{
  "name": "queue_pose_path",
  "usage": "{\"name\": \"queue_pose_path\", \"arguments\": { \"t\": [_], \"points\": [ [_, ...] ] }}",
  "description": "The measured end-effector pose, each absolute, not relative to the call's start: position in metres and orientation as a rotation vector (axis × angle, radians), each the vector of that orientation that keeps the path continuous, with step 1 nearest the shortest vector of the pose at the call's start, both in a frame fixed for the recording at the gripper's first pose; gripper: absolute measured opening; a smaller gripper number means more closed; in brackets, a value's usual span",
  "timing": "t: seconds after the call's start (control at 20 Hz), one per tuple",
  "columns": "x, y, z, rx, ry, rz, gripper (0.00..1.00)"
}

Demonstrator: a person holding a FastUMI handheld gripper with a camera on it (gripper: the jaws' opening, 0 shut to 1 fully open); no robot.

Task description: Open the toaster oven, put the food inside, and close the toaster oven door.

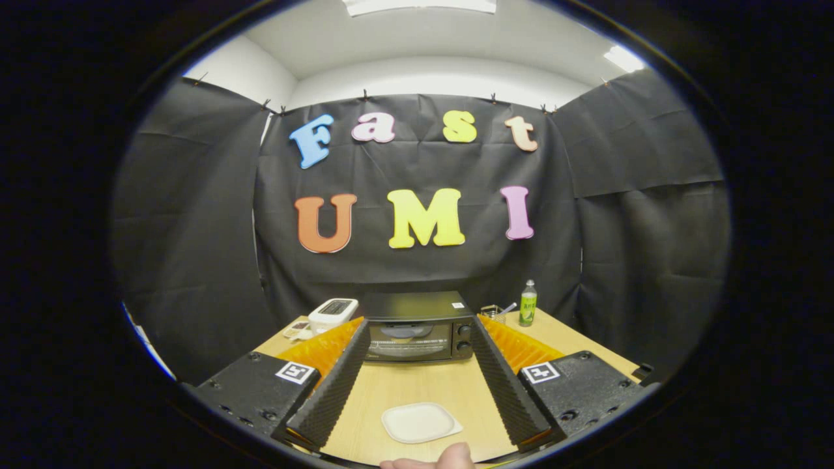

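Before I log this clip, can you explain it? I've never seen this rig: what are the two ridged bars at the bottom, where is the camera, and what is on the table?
The camera rides on a hand-held gripper and looks forward along its two fingers; those are the ridged bars. They stand wide open and hold nothing. A fingertip of a person shows just below them. Between the fingers, on the wooden table, lies a white plate, which looks empty. Beyond them stands a black toaster oven with its door closed. Beside it are a white appliance, a green bottle and a small glass.
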State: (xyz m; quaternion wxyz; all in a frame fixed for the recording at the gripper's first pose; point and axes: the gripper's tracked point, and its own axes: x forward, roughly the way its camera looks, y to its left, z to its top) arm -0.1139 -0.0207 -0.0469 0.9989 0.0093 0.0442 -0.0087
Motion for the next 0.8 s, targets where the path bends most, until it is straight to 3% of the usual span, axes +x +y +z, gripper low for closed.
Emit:
{"name": "queue_pose_path", "arguments": {
  "t": [0.8],
  "points": [
    [-0.116, -0.004, -0.052, 0.023, 0.119, 0.009, 1.0]
  ]
}}
